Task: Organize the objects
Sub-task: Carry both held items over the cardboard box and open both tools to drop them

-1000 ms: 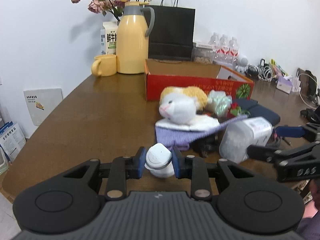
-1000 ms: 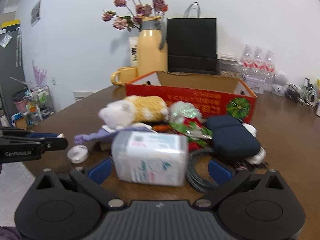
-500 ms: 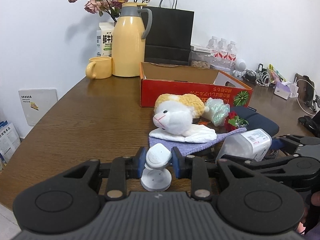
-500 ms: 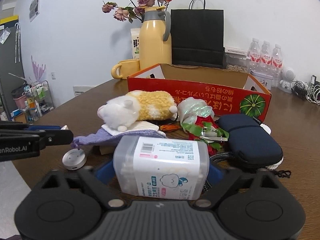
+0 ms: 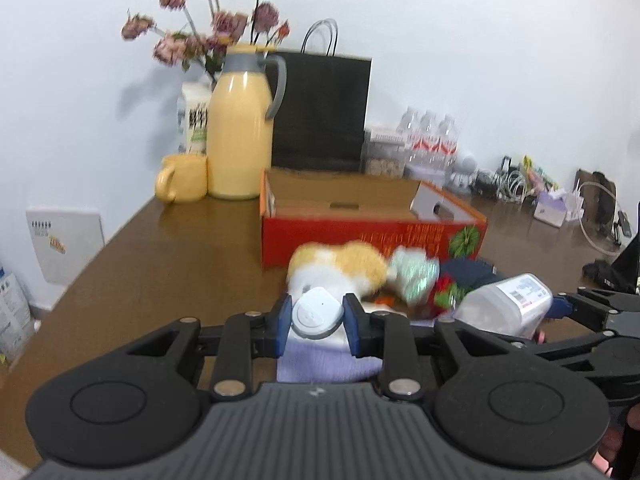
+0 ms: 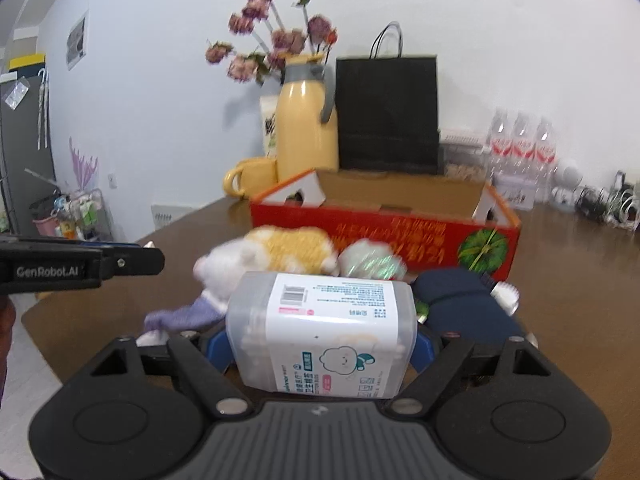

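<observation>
Left wrist view: the red cardboard box (image 5: 372, 236) stands open on the brown table (image 5: 168, 272), and what shows of its interior holds only bare cardboard flaps; its near wall hides the floor. Behind it stand a yellow jug (image 5: 240, 136), a yellow mug (image 5: 182, 178) and a black paper bag (image 5: 320, 112).

The left gripper (image 5: 318, 322) is clamped on a small white round device (image 5: 317, 317), blue pads pressing both sides. The right gripper (image 6: 322, 344) grips a clear plastic tub (image 6: 320, 332) with a printed white label; the contents are pale and hard to make out (the label covers most of the wall).

Between grippers and box lies a pile: a white-and-orange plush toy (image 6: 272, 256), a purple cloth (image 6: 180, 316), a shiny green wrapper (image 6: 370, 262) and a dark blue pouch (image 6: 464, 304). All are blurred, and the plush's face is partly hidden behind the device in the left view.

Against the frames a second ago: the device was down at the table, its base later resting there, and now sits clear of it in front of the plush. The tub then lay between wide-open jaws; now it is held and lifted, with the box interior showing more fully.
</observation>
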A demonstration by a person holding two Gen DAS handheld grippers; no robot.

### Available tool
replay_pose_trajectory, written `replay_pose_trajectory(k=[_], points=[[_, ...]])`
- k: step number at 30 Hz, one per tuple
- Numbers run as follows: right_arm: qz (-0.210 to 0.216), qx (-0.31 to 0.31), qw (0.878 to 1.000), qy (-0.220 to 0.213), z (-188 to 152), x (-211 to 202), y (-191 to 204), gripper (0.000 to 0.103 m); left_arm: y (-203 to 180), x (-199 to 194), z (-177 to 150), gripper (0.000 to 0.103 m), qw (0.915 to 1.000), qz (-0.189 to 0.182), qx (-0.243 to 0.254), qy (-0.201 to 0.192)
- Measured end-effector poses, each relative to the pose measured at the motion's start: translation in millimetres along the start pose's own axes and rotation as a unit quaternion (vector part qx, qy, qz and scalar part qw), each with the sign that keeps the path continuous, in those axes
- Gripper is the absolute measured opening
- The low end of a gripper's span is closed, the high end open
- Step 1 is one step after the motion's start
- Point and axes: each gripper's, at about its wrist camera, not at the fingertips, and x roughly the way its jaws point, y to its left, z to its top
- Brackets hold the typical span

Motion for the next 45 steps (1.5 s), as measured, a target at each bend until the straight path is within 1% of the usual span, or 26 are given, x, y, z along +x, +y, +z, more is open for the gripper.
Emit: replay_pose_trajectory(k=[4, 7, 11, 15, 18, 22, 24, 26, 29, 31, 32, 33, 34, 35, 36, 37, 38, 39, 40, 42, 45], points=[[-0.019, -0.012, 0.999, -0.037, 28, -3, -13, 0.082, -4, 13, 32, 0.028, 0.9997, 0.001, 0.008, -0.024], [-0.030, -0.014, 0.998, -0.056, 51, 3, -25, 0.082, -8, 35, 58, 0.028, 0.9991, 0.001, 0.016, -0.039], [-0.037, -0.005, 0.997, -0.068, 84, 26, -47, 0.082, -13, 73, 85, 0.028, 0.9995, 0.015, 0.014, -0.026], [-0.045, 0.004, 0.997, -0.066, 114, 59, -68, 0.082, -15, 112, 106, 0.028, 0.9997, 0.018, -0.001, -0.018], [-0.053, 0.006, 0.997, -0.050, 133, 94, -80, 0.082, -22, 141, 121, 0.028, 0.9994, 0.032, 0.004, -0.013], [-0.062, 0.012, 0.998, -0.013, 143, 144, -91, 0.082, -28, 192, 131, 0.028, 0.9977, 0.061, 0.005, 0.028], [-0.076, 0.004, 0.997, 0.003, 140, 167, -92, 0.082, -30, 217, 130, 0.028, 0.9961, 0.072, 0.006, 0.051], [-0.080, 0.005, 0.997, 0.020, 134, 186, -96, 0.082, -32, 239, 127, 0.028, 0.9939, 0.084, 0.011, 0.070], [-0.081, 0.017, 0.995, 0.046, 125, 210, -102, 0.082, -34, 262, 120, 0.028, 0.9911, 0.097, 0.013, 0.090], [-0.081, 0.022, 0.995, 0.062, 119, 220, -105, 0.082, -34, 273, 114, 0.029, 0.9895, 0.098, 0.011, 0.106], [-0.081, 0.026, 0.994, 0.070, 116, 225, -106, 0.083, -34, 278, 112, 0.031, 0.9887, 0.098, 0.010, 0.113], [-0.081, 0.028, 0.993, 0.077, 115, 228, -108, 0.083, -34, 279, 110, 0.040, 0.9883, 0.099, 0.009, 0.116], [-0.080, 0.028, 0.993, 0.082, 112, 231, -108, 0.083, -33, 280, 109, 0.047, 0.9884, 0.099, 0.008, 0.115], [-0.080, 0.027, 0.993, 0.085, 110, 231, -108, 0.083, -34, 280, 108, 0.062, 0.9886, 0.100, 0.008, 0.113], [-0.080, 0.028, 0.993, 0.086, 109, 232, -108, 0.083, -34, 279, 108, 0.082, 0.9885, 0.103, 0.009, 0.110], [-0.080, 0.030, 0.993, 0.087, 108, 231, -108, 0.085, -35, 278, 109, 0.091, 0.9884, 0.109, 0.010, 0.105], [-0.081, 0.032, 0.993, 0.085, 108, 230, -108, 0.092, -35, 275, 110, 0.103, 0.9887, 0.115, 0.012, 0.095], [-0.083, 0.032, 0.993, 0.080, 108, 228, -109, 0.099, -36, 271, 111, 0.103, 0.9898, 0.116, 0.014, 0.082], [-0.085, 0.035, 0.993, 0.076, 108, 225, -108, 0.102, -36, 268, 111, 0.103, 0.9909, 0.112, 0.015, 0.074], [-0.083, 0.038, 0.994, 0.067, 110, 220, -108, 0.103, -37, 265, 112, 0.103, 0.9919, 0.100, 0.016, 0.076], [-0.083, 0.035, 0.994, 0.062, 112, 214, -107, 0.103, -40, 260, 111, 0.103, 0.9915, 0.105, 0.019, 0.074]])
